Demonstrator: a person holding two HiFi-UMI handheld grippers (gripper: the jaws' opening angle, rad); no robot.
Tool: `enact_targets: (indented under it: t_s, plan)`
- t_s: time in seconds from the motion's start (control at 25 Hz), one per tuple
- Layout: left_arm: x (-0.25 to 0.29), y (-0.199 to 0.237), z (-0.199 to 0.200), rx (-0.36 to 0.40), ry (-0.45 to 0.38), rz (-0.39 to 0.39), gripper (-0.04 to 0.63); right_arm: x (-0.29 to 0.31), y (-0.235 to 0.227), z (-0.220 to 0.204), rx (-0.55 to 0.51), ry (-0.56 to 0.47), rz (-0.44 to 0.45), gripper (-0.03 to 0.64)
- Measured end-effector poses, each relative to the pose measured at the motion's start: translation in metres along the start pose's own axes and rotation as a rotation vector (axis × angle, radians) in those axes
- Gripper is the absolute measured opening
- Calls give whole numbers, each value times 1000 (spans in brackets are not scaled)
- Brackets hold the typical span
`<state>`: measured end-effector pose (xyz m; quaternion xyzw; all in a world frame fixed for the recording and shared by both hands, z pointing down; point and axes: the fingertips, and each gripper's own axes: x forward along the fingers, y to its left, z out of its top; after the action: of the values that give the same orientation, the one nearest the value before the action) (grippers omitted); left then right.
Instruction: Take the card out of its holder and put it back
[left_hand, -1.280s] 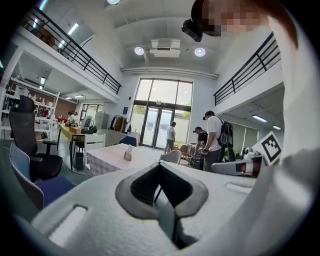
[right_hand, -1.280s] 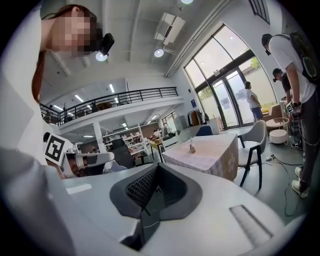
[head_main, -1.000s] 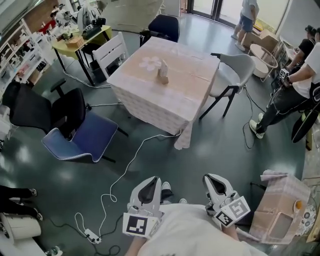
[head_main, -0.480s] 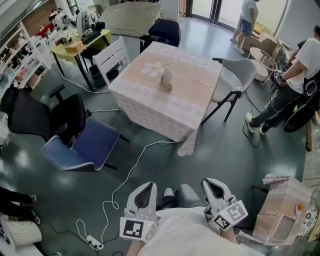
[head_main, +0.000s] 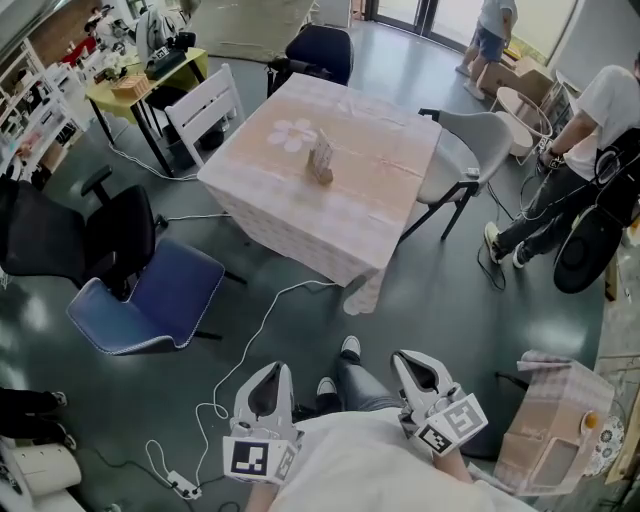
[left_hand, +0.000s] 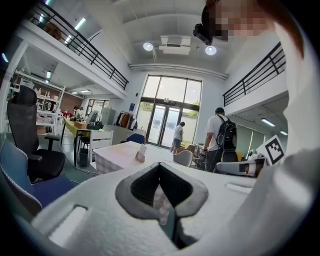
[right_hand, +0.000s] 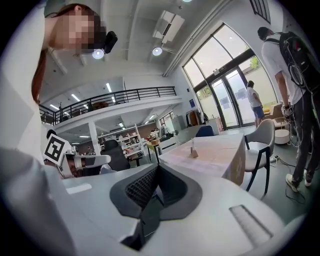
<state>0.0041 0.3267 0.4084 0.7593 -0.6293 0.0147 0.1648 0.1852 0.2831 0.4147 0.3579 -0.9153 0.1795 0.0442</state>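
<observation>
While left tool (head_main: 268, 375) and right tool (head_main: 415, 365) stay closed, empty, the table (head_main: 380, 190) looks nearer.

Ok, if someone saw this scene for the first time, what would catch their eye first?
The square table in its pale patterned cloth stands mid-room, with a small card holder upright near its middle. Low in the head view, the left gripper and right gripper sit close to the person's body, jaws shut and empty, well short of the table.
</observation>
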Motion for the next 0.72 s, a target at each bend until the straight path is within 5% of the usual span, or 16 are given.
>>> enact_targets:
  t_s: [0.44, 0.72]
  plan:
    - [118, 6, 67, 49, -79, 35, 0, 67, -98, 63, -21, 9, -5, -3]
    - [141, 27, 60, 7, -68, 130, 0, 89, -130, 74, -19, 12, 27, -3]
